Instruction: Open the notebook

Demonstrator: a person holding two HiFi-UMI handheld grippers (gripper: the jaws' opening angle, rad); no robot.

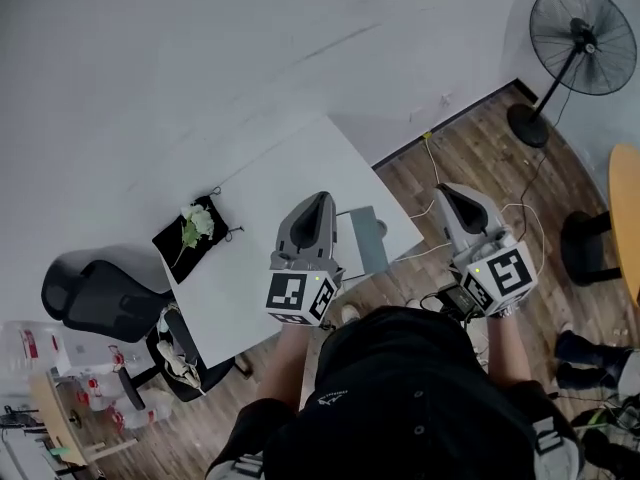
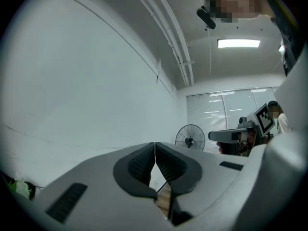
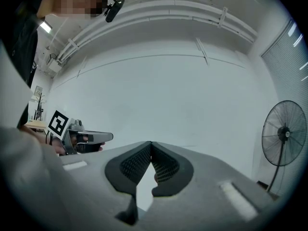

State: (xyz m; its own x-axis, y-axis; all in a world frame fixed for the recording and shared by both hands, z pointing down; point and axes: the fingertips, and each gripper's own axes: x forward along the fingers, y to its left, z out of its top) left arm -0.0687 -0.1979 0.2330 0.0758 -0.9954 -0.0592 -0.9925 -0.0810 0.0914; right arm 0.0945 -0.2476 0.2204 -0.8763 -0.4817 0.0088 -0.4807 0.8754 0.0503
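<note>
Left tool: clenched, ribbed pads meeting at the tips, nothing between them. Right tool: likewise clenched and empty. In the head view both are held up in front of the person's body, above the near edge of the tabletop, noses aimed at the wall and not at the work.

Notebook: taken to be the flat grey-blue rectangle on the near right part of the tabletop, between the two tools and below them. It looks closed, though it is too small to be sure. A black pad with a green-and-white sprig on it lies at the far left corner. It could be the notebook instead, but I judge that less likely. Neither tool touches either item.

Step in hand (judgement): approach; nothing of the opening is done yet.

Notes for doing it well:
- Tip both tools down so that their cameras see the cover before going in.
- Release one tool's jaws on the way down, since shut jaws cannot take a thin cover.
- Find the free edge, opposite the spine. It cannot be read from these views.
- Press the other tool, kept shut, on the spine side so the book does not slide off the nearby table edge.
- Pinch the cover alone, lift in an arc about the spine, and lay it flat.
</note>
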